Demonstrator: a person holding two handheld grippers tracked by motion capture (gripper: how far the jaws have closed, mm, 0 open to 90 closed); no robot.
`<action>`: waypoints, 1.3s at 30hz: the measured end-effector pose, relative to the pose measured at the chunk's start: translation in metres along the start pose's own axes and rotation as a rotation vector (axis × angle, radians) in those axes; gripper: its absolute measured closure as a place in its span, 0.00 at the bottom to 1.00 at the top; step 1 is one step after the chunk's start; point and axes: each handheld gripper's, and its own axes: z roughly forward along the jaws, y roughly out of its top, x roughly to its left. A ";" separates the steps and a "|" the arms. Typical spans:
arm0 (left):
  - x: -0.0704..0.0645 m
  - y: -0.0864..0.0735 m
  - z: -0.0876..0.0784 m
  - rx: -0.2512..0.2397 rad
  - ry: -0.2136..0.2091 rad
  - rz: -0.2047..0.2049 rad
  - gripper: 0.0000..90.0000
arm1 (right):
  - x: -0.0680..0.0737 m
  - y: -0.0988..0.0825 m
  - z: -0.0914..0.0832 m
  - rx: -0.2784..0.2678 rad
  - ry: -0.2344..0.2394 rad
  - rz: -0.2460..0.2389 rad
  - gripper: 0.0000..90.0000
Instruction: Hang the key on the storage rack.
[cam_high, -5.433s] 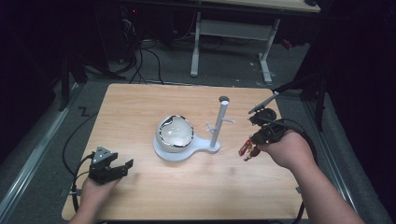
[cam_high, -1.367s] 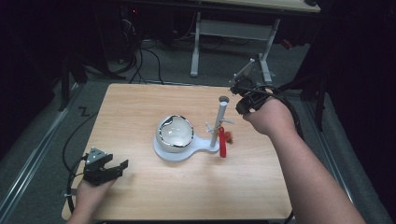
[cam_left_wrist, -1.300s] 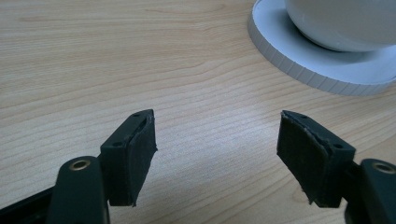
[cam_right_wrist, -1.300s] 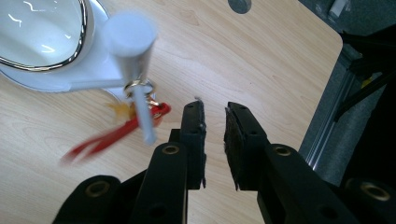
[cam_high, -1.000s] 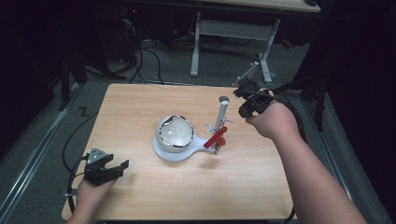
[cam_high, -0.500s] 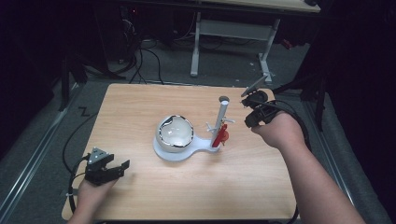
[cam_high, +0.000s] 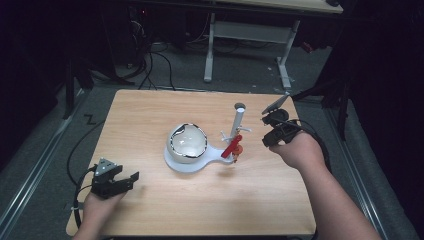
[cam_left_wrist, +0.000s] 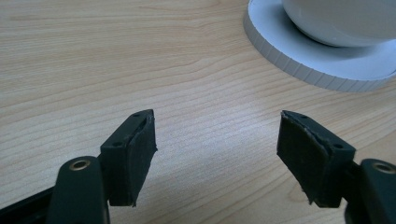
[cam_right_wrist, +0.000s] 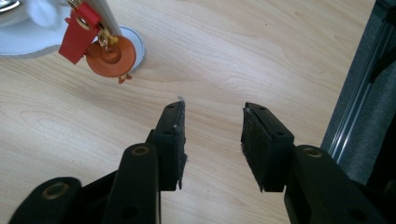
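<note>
Right gripper (cam_right_wrist: 212, 140): jaws just opening, nothing between. Red tag (cam_right_wrist: 78, 35) and orange disc (cam_right_wrist: 111, 57) hang on white post (cam_right_wrist: 103, 14); table (cam_right_wrist: 233, 56) beneath.

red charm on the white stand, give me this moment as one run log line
red charm: hanging on white stand | right gripper: open, empty, jaws just opening, beside stand | left gripper: open, empty

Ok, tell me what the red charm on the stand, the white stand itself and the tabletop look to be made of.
Red charm: looks like matte red fabric or leather with an orange disc and small gold-coloured fittings that glint like metal; material uncertain.
White stand: probably plastic; the base rim shows fine ridges like a printed part, matte.
Tabletop: light wood or wood-look laminate, with visible grain lines and a smooth satin surface.
</note>
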 end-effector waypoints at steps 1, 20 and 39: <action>0.000 0.000 0.000 0.001 -0.001 0.001 0.32 | 0.000 -0.002 0.004 0.007 0.003 0.008 0.65; -0.003 0.000 0.003 0.015 -0.009 0.016 0.32 | -0.006 -0.058 0.074 0.032 0.021 0.100 0.58; -0.008 -0.002 0.008 0.039 -0.019 0.025 0.32 | 0.006 -0.137 0.127 -0.235 0.062 0.232 0.56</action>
